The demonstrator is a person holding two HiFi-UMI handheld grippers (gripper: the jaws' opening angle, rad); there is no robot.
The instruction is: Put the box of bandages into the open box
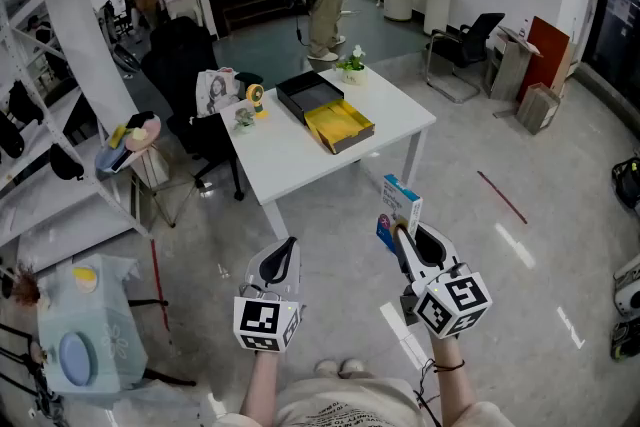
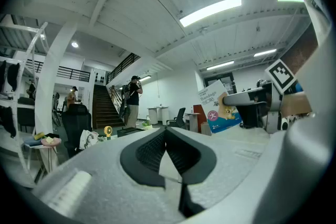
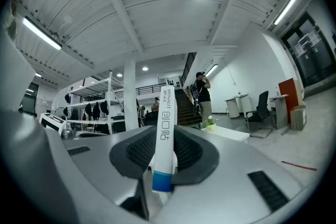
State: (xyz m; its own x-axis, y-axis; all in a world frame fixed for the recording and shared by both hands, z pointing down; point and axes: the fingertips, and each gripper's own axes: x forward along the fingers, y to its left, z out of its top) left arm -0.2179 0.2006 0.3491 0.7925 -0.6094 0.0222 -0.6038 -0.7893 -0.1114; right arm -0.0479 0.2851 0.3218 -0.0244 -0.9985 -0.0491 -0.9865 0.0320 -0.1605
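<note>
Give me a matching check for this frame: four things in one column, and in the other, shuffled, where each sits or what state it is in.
Things:
1. bandage box
2. left tool
3. yellow-lined box
4. potted plant

Places or states:
A. open, lying on the white table beside a black tray
B. shut, with nothing in it
C. gripped in the right tool, off the table
D. at the table's far corner

Pairs: 1-C, 2-B, 3-A, 4-D
</note>
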